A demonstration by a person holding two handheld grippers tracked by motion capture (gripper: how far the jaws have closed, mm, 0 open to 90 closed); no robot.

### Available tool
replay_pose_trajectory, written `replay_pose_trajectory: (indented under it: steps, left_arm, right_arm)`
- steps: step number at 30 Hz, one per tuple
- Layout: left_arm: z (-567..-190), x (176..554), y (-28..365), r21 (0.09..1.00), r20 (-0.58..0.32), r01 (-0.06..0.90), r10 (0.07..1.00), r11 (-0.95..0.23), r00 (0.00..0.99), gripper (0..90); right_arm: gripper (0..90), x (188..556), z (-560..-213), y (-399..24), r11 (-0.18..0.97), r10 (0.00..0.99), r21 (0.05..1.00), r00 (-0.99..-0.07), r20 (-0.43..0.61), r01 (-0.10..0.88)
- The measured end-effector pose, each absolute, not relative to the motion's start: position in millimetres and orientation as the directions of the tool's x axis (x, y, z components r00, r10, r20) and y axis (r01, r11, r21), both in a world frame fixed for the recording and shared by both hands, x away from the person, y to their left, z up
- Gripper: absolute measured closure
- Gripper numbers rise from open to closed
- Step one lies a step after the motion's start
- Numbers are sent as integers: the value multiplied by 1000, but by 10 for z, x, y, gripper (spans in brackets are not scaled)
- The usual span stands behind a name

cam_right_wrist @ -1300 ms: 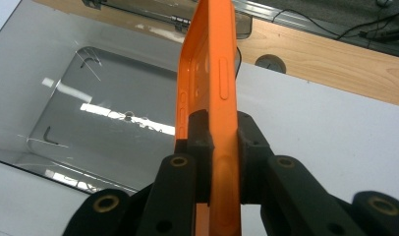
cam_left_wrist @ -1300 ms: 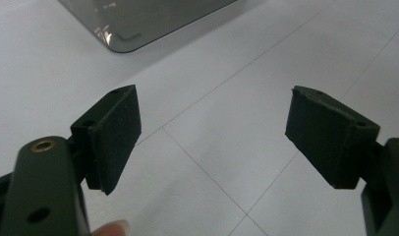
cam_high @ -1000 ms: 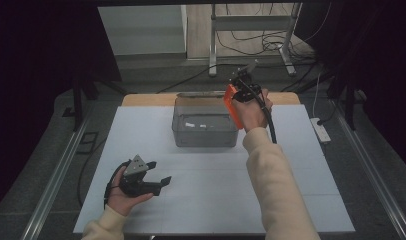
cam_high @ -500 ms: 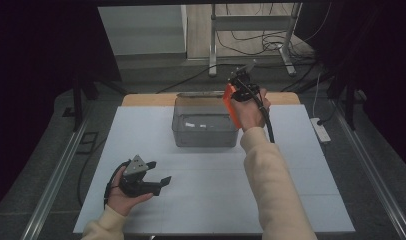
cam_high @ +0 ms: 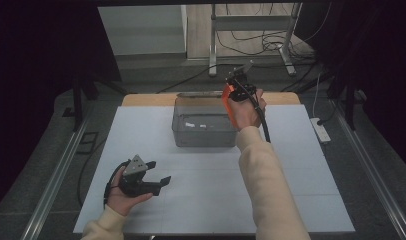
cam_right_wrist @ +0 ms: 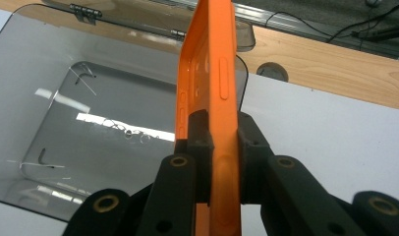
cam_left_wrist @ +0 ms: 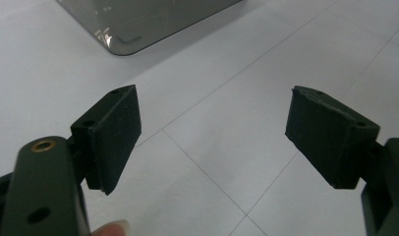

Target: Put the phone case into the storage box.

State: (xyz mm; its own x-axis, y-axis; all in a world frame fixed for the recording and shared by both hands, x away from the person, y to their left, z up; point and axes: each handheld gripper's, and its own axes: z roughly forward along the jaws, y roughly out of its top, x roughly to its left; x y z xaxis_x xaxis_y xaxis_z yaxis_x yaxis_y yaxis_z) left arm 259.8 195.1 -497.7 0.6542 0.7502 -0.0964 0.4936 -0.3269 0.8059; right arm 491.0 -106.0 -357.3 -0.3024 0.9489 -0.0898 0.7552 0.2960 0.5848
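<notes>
The right gripper (cam_right_wrist: pixel 222 142), its jaws clamped on the edge of an orange phone case (cam_right_wrist: pixel 212 73), holds the case upright just above the right rim of a clear smoke-tinted plastic box (cam_high: pixel 205 127) at the far middle of the white surface (cam_high: pixel 291 190). The box's hinged lid lies folded back toward the wooden strip (cam_right_wrist: pixel 335 69) behind it. Near the front left corner, the left gripper (cam_high: pixel 158 172) rests low with its jaws spread wide and nothing between them.

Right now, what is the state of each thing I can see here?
Orange phone case: gripped on edge, held above the box.
Clear box: lid open, nothing inside.
Right claw: shut on the case.
Left claw: open, holding nothing.
</notes>
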Motion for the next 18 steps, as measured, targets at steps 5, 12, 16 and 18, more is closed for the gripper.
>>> replay_pose_trajectory:
  steps: [5,12,16,18]
  left_arm:
    - [-4976,2597,1951,806,-96,493,750,-327,655,208]
    - [-4977,2595,1951,806,-98,495,751,-325,653,209]
    - [-4977,2595,1949,805,-99,496,751,-326,653,209]
    - [-4977,2594,1948,804,-98,496,751,-327,653,209]
  right_arm:
    - [802,4933,-3614,-1034,292,952,587,-289,-101,756]
    - [802,4947,-3646,-1001,289,954,594,-281,-109,751]
    - [802,4955,-3655,-1014,287,955,590,-277,-110,755]
    - [802,4956,-3659,-1018,286,955,590,-275,-111,755]
